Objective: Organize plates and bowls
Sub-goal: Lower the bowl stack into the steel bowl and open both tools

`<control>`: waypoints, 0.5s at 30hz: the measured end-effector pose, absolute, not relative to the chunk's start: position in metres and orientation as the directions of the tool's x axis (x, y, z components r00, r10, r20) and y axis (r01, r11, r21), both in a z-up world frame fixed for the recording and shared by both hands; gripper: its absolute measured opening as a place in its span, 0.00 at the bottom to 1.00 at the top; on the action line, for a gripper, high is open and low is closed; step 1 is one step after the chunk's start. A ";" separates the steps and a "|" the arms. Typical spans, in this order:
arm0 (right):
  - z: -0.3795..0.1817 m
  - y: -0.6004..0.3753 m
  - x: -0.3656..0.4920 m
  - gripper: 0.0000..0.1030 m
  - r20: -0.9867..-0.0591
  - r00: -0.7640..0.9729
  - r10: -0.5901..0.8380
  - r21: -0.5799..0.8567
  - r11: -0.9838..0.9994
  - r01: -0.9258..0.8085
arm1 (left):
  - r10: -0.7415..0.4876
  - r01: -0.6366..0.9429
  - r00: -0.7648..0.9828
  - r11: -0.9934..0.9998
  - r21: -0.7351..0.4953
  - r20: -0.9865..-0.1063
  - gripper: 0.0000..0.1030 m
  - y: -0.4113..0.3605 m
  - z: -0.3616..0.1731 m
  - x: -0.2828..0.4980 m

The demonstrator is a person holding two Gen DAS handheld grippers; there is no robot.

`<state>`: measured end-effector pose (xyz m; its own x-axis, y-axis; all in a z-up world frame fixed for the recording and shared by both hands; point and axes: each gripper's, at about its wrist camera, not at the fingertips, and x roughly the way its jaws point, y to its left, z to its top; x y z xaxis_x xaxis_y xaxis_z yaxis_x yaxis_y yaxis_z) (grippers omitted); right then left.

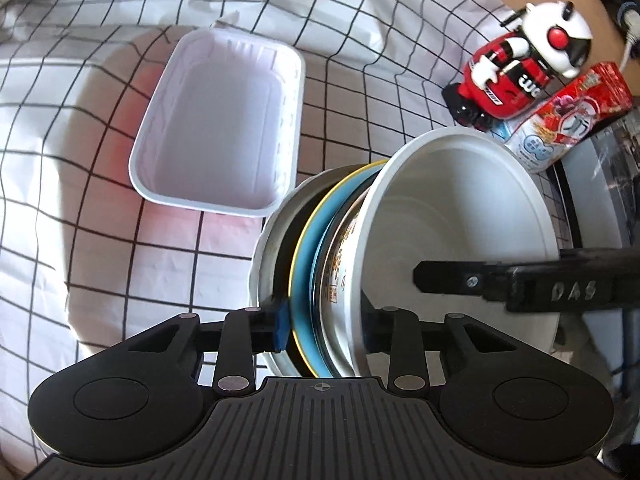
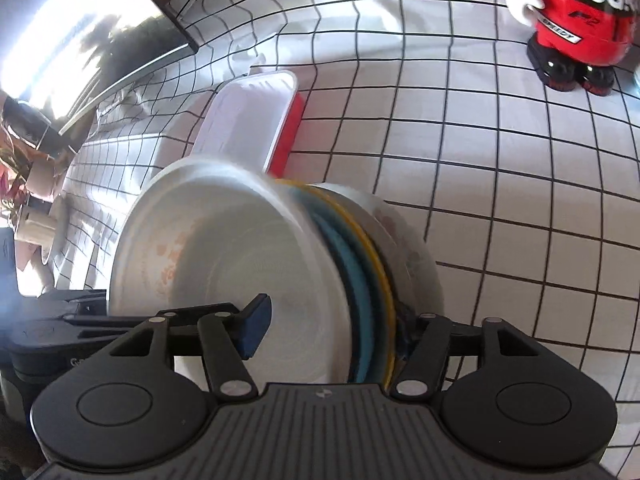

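Grippers both clamp one nested stack (image 1: 340, 264) of bowls and plates, tipped on its side above the checked cloth (image 1: 120, 240). Left gripper (image 1: 326, 330) pinches the rims, one finger behind the blue plate (image 1: 304, 272), the other inside the white bowl (image 1: 460, 216). Right gripper (image 2: 332, 332) grips the same rims from the opposite edge. White rectangular tray (image 1: 218, 128) lies just beside the stack. Red-and-white figurine (image 1: 520, 60) and snack packet (image 1: 568, 116) stand well apart.
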<state>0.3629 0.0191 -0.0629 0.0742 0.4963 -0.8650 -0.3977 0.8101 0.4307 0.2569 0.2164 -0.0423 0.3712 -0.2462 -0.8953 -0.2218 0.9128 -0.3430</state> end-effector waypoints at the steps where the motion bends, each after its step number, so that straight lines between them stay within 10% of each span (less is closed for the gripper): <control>1: -0.063 0.017 0.364 0.58 -0.863 0.067 0.500 0.440 0.811 -0.384 | -0.249 -0.225 0.379 0.909 -0.350 -0.891 0.33 0.218 -0.041 0.256; 15: -0.041 0.004 0.346 0.66 -0.835 0.181 0.520 0.395 0.795 -0.460 | -0.266 -0.243 0.449 0.882 -0.404 -0.853 0.32 0.228 -0.038 0.247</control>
<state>0.3464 0.0043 -0.0415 0.1815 0.5196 -0.8349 -0.4601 0.7952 0.3949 0.2467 0.2277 -0.0376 0.4492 -0.2664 -0.8528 -0.2432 0.8820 -0.4036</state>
